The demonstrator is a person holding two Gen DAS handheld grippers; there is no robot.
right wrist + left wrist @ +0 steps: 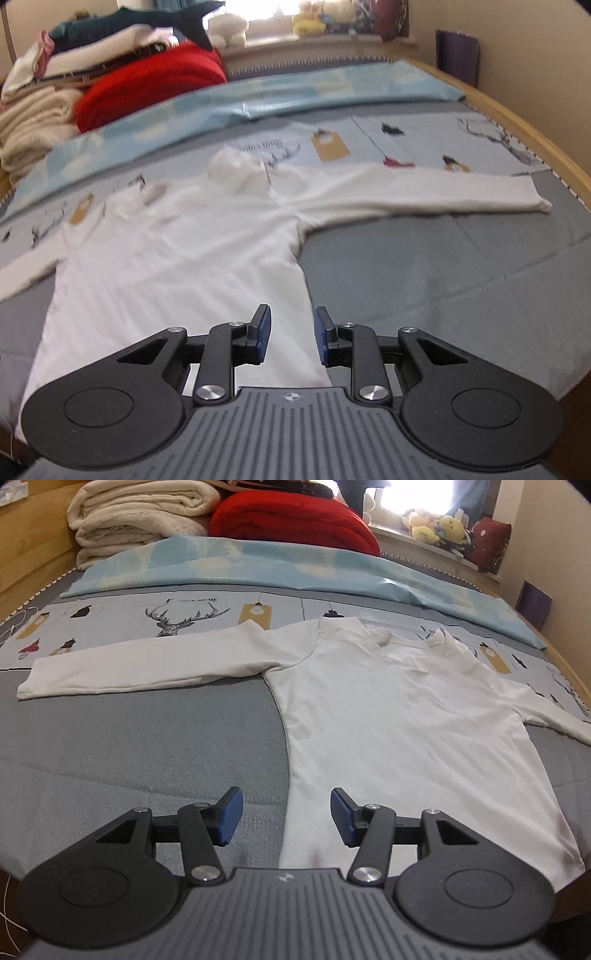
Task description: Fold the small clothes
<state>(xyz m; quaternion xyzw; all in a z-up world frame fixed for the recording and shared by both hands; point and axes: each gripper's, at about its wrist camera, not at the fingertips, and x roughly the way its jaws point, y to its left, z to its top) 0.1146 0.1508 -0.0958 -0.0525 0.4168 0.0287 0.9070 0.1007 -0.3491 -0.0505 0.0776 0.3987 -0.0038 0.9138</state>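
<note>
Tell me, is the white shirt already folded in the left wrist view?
No, the white shirt lies flat on the bed with its long sleeve stretched straight out to the side.

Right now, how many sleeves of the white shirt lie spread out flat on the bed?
2. One sleeve stretches out to the left of the white shirt in the left wrist view; the other sleeve stretches to the right in the right wrist view. Neither is folded in yet.

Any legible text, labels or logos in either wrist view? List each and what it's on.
No text can be read.
Printed bedsheet, dark line of lettering above the deer head: too small and blurred to read.
Same sheet in the right wrist view, lettering: blurred.
White long-sleeved shirt: no print visible.
</note>
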